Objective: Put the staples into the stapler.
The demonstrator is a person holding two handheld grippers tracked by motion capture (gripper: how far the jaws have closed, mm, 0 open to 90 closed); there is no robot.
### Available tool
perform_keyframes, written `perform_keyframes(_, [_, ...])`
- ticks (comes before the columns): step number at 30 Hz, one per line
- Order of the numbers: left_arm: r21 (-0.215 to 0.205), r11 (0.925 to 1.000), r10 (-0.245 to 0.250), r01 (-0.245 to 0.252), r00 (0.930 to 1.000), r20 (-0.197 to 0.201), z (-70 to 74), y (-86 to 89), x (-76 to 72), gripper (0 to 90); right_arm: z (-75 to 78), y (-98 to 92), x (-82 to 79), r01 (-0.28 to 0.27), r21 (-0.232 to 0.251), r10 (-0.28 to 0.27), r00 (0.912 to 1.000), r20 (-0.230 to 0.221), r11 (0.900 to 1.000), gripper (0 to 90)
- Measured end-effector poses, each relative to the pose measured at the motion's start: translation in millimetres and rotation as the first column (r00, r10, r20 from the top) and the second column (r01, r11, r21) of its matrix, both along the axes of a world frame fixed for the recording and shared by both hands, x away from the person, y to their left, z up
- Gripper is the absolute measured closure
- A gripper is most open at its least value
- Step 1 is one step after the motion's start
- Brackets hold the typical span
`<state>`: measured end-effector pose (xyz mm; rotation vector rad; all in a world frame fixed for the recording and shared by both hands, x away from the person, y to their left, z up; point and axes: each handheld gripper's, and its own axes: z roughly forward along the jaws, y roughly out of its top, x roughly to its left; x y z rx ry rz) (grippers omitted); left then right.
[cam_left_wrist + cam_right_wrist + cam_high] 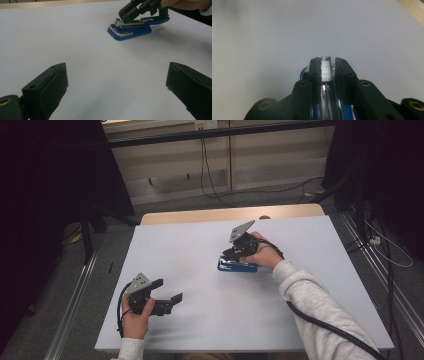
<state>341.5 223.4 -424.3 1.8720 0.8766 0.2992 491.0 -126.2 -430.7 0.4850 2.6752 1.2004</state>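
**Stapler gripped, loading not yet finished**

Nearest, the left gripper (167, 291) rests on the white table (200, 330) with its jaws wide apart and nothing between them. Farther out, near mid-table, the blue stapler (237, 266) lies flat with its top swung up. Over it the right gripper (327, 72) has its jaws closed narrowly on the metal staple channel. Judging by this, opening is done; closing the stapler remains.

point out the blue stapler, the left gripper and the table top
blue stapler (130, 33): left gripper view, its blue base
left gripper (167, 290): high view, gap between its jaw tips
table top (200, 245): high view, bare white surface
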Motion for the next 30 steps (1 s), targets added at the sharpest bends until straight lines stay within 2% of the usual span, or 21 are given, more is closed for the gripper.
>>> perform_keyframes(2, [-0.002,1.0,0.001,-0.001,1.0,0.003,0.2,0.2,-0.1,4.0,0.2,-1.7,-0.8,0.016,0.0,-0.016,0.9999,0.004,1.0,69.0])
perform_keyframes(4, [-0.007,1.0,0.004,-0.004,1.0,0.002,0.3,0.4,-0.4,4.0,1.5,-5.3,-2.2,0.025,0.013,-0.025,0.9997,0.003,1.0,68.3])
perform_keyframes(7, [-0.007,1.0,0.001,-0.001,1.0,0.001,0.5,-0.3,-0.1,4.0,5.5,-12.2,-6.5,0.058,0.043,-0.058,0.9983,0.002,0.997,62.2])
perform_keyframes(15, [-0.02,0.9998,-0.004,0.004,1.0,0.001,0.0,-3.0,2.7,4.0,13.8,-36.3,-25.1,0.144,0.075,-0.145,0.9895,0.0,0.987,51.5])
perform_keyframes(21, [-0.017,0.9997,-0.017,0.017,0.9998,-0.006,-1.8,-7.6,5.5,4.0,17.2,-60.3,-39.0,0.22,0.094,-0.219,0.9756,-0.012,0.971,42.8])
perform_keyframes(24, [-0.012,0.9997,-0.024,0.023,0.9997,-0.003,-0.7,-9.8,6.9,4.0,19.2,-70.3,-45.2,0.248,0.101,-0.248,0.9686,-0.01,0.963,39.3])
perform_keyframes(30, [-0.015,0.9993,-0.033,0.033,0.9994,-0.005,-1.0,-14.9,9.9,4.0,21.8,-85.1,-60.5,0.306,0.115,-0.309,0.951,0.006,0.945,26.9])
